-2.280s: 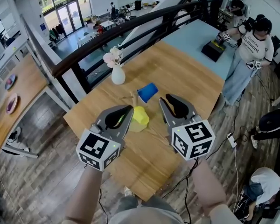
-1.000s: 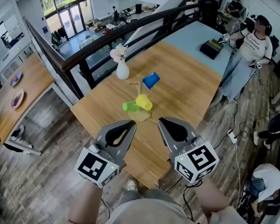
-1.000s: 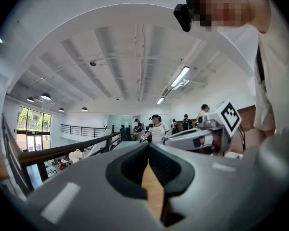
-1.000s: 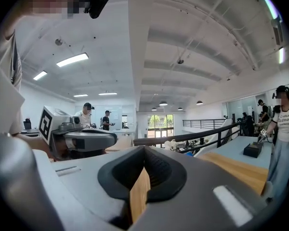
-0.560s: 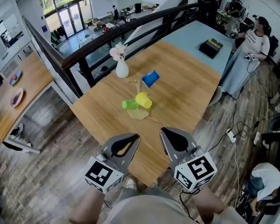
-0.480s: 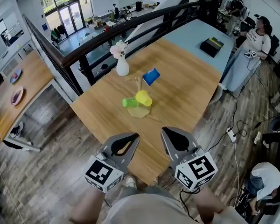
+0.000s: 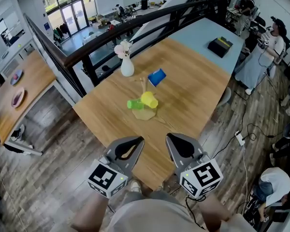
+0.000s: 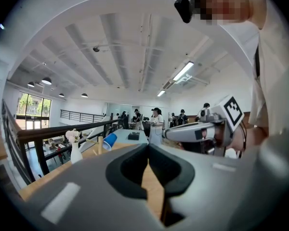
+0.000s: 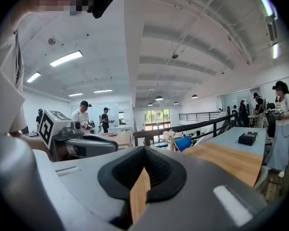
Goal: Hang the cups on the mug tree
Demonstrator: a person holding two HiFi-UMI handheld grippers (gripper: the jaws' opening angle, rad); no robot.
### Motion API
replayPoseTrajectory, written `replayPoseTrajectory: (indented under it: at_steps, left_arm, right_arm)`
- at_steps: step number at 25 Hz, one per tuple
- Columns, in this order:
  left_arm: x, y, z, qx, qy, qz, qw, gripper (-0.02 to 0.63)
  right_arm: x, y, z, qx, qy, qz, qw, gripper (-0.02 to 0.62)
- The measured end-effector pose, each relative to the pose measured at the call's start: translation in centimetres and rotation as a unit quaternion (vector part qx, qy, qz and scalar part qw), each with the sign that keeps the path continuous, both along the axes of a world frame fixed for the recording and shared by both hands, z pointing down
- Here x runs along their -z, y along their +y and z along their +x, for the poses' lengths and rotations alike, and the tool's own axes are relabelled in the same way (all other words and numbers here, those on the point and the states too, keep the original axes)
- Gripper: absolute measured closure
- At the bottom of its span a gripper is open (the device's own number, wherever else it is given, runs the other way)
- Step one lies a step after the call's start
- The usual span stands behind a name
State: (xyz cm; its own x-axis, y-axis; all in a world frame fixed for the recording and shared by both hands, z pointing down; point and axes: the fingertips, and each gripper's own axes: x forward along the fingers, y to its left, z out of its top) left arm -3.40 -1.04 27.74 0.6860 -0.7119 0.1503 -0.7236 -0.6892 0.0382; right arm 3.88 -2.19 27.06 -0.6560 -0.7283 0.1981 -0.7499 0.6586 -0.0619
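Note:
In the head view the wooden mug tree (image 7: pixel 143 87) stands mid-table on its round base (image 7: pixel 144 114). A yellow cup (image 7: pixel 149 100) and a green cup (image 7: pixel 134 104) hang low on it, and a blue cup (image 7: pixel 156 77) hangs on its far side. My left gripper (image 7: pixel 137 140) and right gripper (image 7: pixel 170 137) are side by side over the table's near edge, well short of the tree. Both are shut and empty. The left gripper view shows the blue cup (image 8: pixel 109 141) far ahead, and the right gripper view shows the blue cup (image 9: pixel 184 143) past the shut jaws.
A white vase with flowers (image 7: pixel 127 66) stands behind the tree on the wooden table (image 7: pixel 193 91). A black box (image 7: pixel 219 45) lies on the light-blue table beyond. A dark railing (image 7: pixel 87 52) runs along the left. People stand at the far right.
Both grippers have drawn back from above the mug tree to the table's near edge and have sunk lower. The green cup, hidden before, now shows on the tree.

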Motion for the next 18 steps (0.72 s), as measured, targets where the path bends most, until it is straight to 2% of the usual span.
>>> replayPoseTrajectory:
  at_steps: [10,18]
  left_arm:
    - [0.7,0.5,-0.1,0.003,0.015,0.002,0.9999,0.603]
    - [-0.3,0.2,-0.1,-0.002,0.005,-0.008,1.0000,0.603]
  right_arm:
    - [0.3,0.1,0.4,-0.005,0.009,0.003,1.000,0.594]
    - [-0.1,-0.1,0.7,-0.011,0.008,0.001,1.000,0.594]
